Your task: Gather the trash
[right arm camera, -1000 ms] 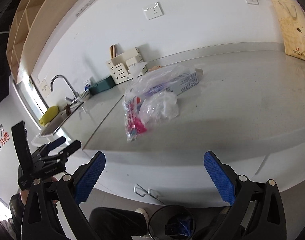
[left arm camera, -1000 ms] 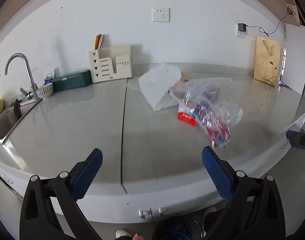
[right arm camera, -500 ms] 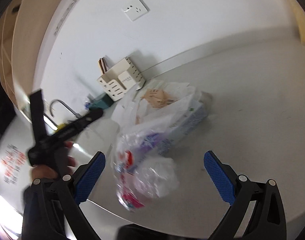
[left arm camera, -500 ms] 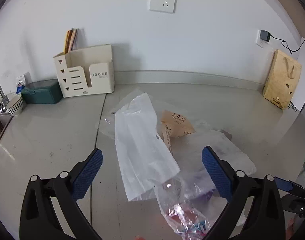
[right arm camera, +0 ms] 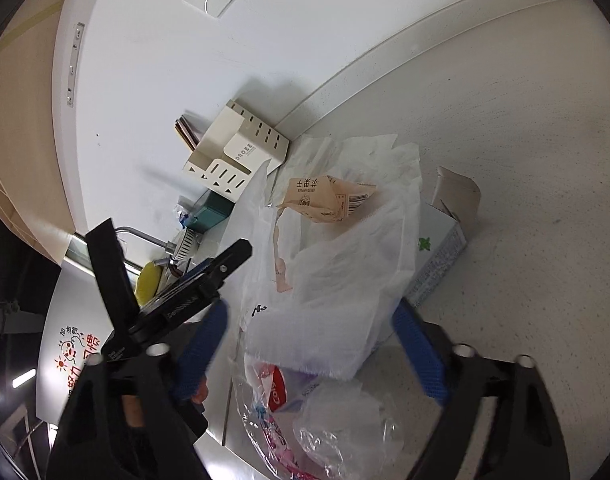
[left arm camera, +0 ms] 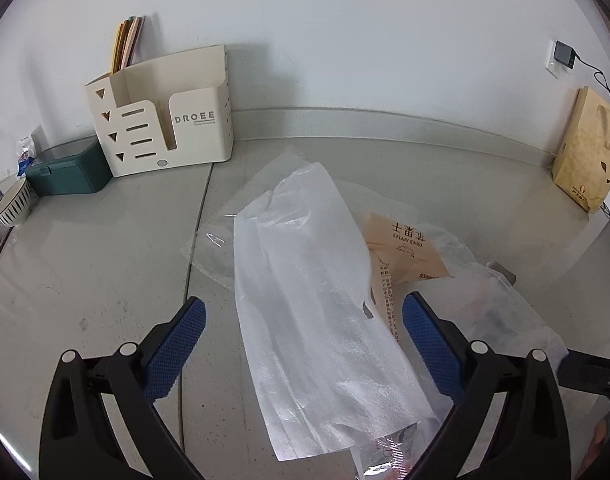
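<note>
A pile of trash lies on the grey counter (left arm camera: 85, 264). A white foam wrap (left arm camera: 305, 292) lies on top; it also shows in the right wrist view (right arm camera: 337, 280). Beside it are a tan dried-apple packet (left arm camera: 409, 248) (right arm camera: 325, 196), a toothpaste box (right arm camera: 441, 252) and a clear plastic bag with colourful wrappers (right arm camera: 305, 420). My left gripper (left arm camera: 303, 350) is open, its jaws either side of the foam wrap, just above it. My right gripper (right arm camera: 311, 354) is open over the foam wrap and the bag. Neither holds anything.
A cream organiser (left arm camera: 165, 128) with cutting boards, a green box (left arm camera: 69, 168) and a striped bowl (left arm camera: 11, 204) stand at the back left. A brown paper bag (left arm camera: 589, 156) leans on the wall at right. A faucet (right arm camera: 145, 238) and sink are left.
Both grippers have moved forward from beyond the counter edge to right over the trash pile. The right view has tilted. Both stay open.
</note>
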